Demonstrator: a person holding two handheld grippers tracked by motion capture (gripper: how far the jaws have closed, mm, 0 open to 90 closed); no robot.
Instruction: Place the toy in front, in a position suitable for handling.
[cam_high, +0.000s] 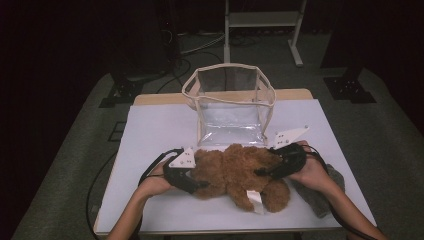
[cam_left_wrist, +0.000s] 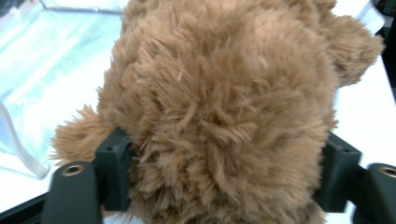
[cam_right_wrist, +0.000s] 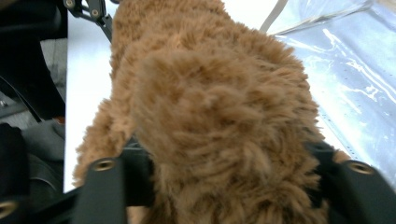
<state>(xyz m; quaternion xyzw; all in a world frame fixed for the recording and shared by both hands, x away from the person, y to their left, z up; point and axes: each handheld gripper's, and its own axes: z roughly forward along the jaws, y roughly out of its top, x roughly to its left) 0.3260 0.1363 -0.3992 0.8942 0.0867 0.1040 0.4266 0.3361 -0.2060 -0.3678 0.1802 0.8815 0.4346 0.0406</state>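
Both the left gripper and right gripper were clamped on the teddy bear lying before the clear bag, though plush grips appeared shallow and might slip on lifting.

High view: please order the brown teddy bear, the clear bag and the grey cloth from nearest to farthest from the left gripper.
From the left gripper:
1. Brown teddy bear, between its jaws.
2. Clear bag, behind the bear, at table centre.
3. Grey cloth, far right, under the right hand.
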